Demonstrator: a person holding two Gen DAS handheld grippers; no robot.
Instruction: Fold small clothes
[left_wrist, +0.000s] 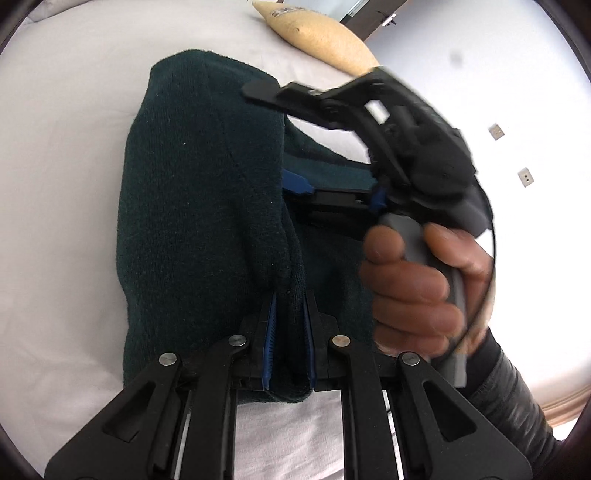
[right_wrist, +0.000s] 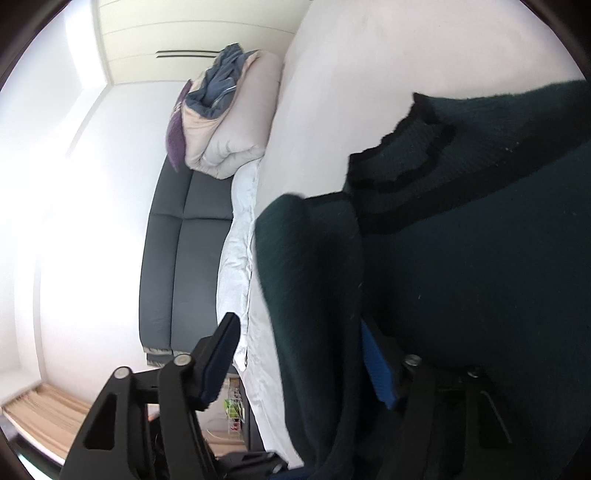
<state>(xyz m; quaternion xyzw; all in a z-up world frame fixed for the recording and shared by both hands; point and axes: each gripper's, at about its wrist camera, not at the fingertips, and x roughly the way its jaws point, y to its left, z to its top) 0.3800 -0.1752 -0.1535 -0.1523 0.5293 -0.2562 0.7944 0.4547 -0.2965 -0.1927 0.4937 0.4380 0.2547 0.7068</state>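
A dark green knitted sweater lies on the white bed sheet, with one side folded over the middle. My left gripper is shut on a fold of the sweater at its near edge. My right gripper shows in the left wrist view, tilted on its side, open, its fingers above and below the sweater's folded right edge. In the right wrist view the sweater fills the right side, its ribbed collar showing, and a fold hangs between the wide-open right gripper fingers.
A tan pillow lies at the far end of the bed. A folded duvet with blue clothes sits on a dark grey sofa beside the bed. A wooden floor lies below.
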